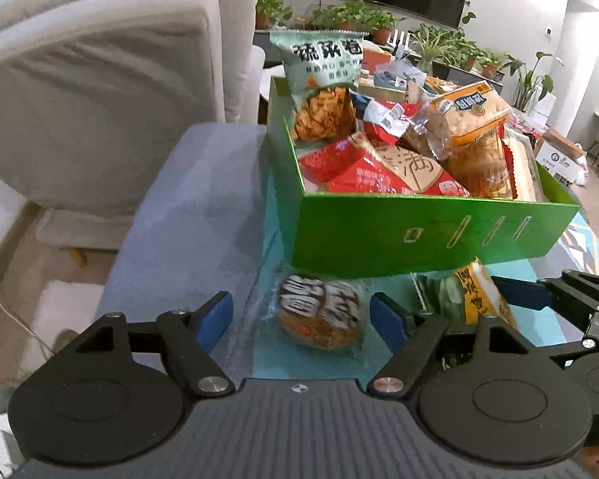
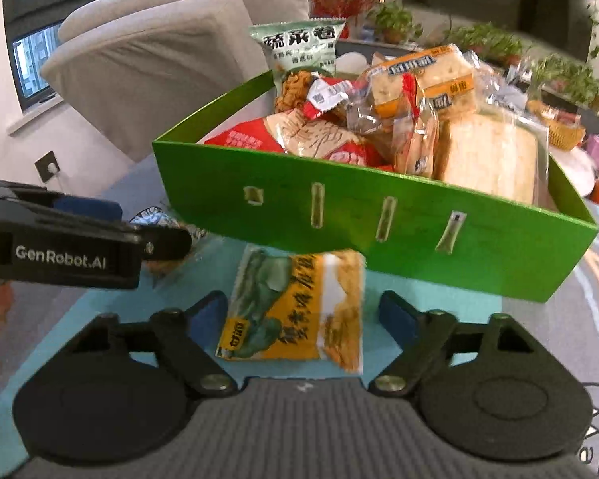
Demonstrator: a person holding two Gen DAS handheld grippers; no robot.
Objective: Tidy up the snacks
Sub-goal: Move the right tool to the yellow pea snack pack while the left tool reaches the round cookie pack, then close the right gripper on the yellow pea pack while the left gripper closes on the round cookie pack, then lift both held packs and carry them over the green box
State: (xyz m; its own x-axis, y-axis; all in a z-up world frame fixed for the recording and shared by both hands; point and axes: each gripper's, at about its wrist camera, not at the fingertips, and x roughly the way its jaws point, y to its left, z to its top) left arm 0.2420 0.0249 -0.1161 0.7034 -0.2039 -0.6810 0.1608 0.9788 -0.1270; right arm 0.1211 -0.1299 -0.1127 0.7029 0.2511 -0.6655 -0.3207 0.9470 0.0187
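Observation:
A green box (image 1: 419, 231) full of snack bags stands on the teal tabletop (image 1: 267, 239). In front of it lies a round clear-wrapped snack (image 1: 319, 315), between the blue pads of my open left gripper (image 1: 301, 313); neither pad presses on it. To its right lies a yellow and green packet (image 2: 295, 311), flat between the fingers of my open right gripper (image 2: 303, 311), with a gap at the right pad. The green box (image 2: 499, 255) rises just behind the packet. In the right wrist view the left gripper's fingers (image 2: 88, 207) reach in from the left.
Grey sofa cushions (image 1: 100, 99) stand to the left behind the table. A tall green chip bag (image 1: 323, 80) sticks up from the box's far left corner. Potted plants (image 1: 439, 44) line the back, and a cardboard box (image 1: 559, 155) sits on the floor at the right.

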